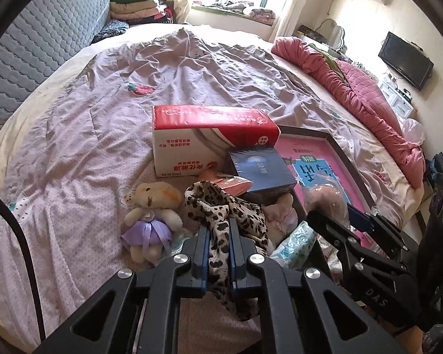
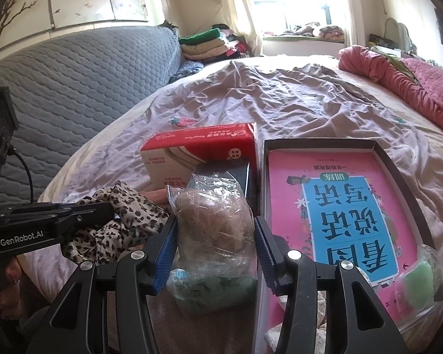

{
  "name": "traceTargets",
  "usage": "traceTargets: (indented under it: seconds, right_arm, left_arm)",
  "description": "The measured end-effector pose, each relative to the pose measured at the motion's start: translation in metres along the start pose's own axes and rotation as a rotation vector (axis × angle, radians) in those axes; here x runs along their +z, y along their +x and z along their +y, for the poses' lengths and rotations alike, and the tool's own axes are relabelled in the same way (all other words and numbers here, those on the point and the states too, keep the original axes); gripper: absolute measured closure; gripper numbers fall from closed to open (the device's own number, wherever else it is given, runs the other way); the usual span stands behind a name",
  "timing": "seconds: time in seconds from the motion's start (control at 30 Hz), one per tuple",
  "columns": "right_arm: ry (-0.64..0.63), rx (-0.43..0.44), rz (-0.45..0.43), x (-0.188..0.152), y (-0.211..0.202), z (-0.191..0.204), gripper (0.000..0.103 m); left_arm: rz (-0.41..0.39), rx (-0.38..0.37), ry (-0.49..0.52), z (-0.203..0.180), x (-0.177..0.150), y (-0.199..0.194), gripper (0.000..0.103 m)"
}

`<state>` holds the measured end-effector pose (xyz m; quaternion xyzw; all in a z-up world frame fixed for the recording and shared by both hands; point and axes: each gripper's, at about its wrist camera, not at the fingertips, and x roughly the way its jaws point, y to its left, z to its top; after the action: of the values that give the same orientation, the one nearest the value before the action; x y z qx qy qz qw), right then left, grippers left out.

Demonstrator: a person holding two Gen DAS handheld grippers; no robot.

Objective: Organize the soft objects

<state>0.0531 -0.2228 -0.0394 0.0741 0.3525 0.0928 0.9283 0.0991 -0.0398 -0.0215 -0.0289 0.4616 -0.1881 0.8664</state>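
Observation:
My left gripper [image 1: 218, 230] is shut on a leopard-print cloth [image 1: 221, 206], which bunches ahead of the fingers and hangs below them; it also shows in the right wrist view [image 2: 124, 221]. My right gripper [image 2: 214, 224] is shut on a clear plastic bag with a brown soft item [image 2: 212, 221] inside, held next to the dark-rimmed box [image 2: 381, 150] with a pink book [image 2: 339, 206] in it. A small teddy bear in a purple dress [image 1: 150, 215] lies on the bed left of the cloth.
A red-and-white carton [image 1: 209, 138] and a dark blue box [image 1: 260, 168] stand on the bed behind the pile. A green packet [image 1: 295, 242] and pink soft items [image 1: 280, 212] lie near. A red quilt [image 1: 354, 88] runs along the right. A grey quilted headboard [image 2: 73, 82] is left.

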Motion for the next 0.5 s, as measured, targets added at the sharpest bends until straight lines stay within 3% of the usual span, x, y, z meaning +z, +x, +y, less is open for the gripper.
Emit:
traceTargets:
  seconds: [0.5]
  right_arm:
    - [0.002, -0.005, -0.053, 0.005, -0.031, -0.001, 0.051]
  left_arm:
    - [-0.064, 0.003, 0.012, -0.019, 0.002, -0.035, 0.093]
